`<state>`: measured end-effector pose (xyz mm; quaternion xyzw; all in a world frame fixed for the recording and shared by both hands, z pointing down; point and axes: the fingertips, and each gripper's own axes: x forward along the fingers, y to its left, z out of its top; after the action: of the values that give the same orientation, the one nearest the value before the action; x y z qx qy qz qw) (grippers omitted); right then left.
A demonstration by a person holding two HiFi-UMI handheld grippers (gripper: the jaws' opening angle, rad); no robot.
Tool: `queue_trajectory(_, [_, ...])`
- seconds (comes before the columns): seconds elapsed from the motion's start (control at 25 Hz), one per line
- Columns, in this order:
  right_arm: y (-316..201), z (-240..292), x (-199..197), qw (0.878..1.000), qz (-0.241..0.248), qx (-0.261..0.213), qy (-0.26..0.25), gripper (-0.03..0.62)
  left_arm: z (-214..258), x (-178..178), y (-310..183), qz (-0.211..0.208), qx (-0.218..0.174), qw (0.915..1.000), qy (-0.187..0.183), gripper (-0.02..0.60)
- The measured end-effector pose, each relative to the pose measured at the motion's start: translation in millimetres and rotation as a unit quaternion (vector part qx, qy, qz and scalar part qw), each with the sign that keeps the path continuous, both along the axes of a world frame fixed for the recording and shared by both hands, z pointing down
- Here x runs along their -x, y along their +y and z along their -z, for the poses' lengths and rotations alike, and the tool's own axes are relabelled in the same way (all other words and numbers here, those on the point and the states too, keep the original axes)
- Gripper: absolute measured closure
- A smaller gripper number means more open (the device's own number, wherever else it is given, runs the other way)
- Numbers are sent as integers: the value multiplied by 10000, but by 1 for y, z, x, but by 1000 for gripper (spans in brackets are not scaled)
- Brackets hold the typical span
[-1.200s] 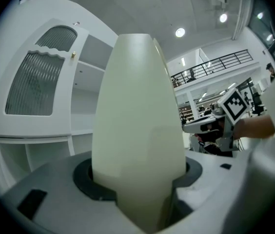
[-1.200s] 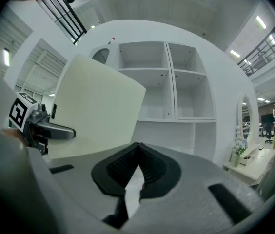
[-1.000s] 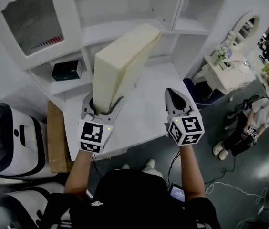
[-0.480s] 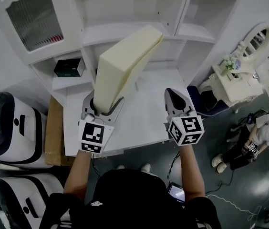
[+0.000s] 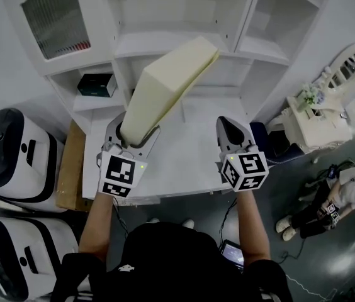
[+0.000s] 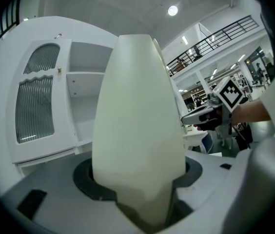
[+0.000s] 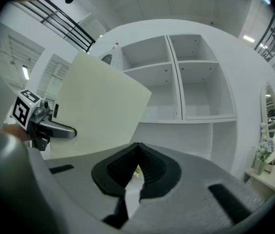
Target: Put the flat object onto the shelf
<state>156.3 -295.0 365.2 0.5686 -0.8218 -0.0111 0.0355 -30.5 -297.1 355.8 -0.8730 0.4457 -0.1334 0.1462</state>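
A thick cream foam slab stands tilted, its top end leaning toward the white shelf unit. My left gripper is shut on the slab's lower end; in the left gripper view the slab fills the gap between the jaws of the left gripper. My right gripper hovers over the white desk to the right of the slab, shut, with nothing in it. In the right gripper view, the right gripper points at the open shelf compartments, with the slab and left gripper to its left.
A black box sits in a low left cubby. White rounded machines and a brown box stand left of the desk. A white dressing table and a seated person are at the right.
The left gripper has shifted a little left with the slab and rolled slightly. The right gripper has hardly moved in the picture. The head view has swung, so the room slid toward the lower right.
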Motion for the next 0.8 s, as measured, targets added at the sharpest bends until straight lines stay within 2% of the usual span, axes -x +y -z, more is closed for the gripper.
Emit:
queue_trajectory(0.2, [0,0,3,9999,169,8,25,595,-4,2,-1,232,-27,9978,-617,304])
queue_trajectory(0.44, [-2,-3,7,9996,276,46,-4,595,-5,1,-2,346,-220,9909,-1281,304])
queue_trajectory(0.8, [-4,-2,8,9993,360,26,-92,595,3,-5,-4,501,-704,9675,-2376,304])
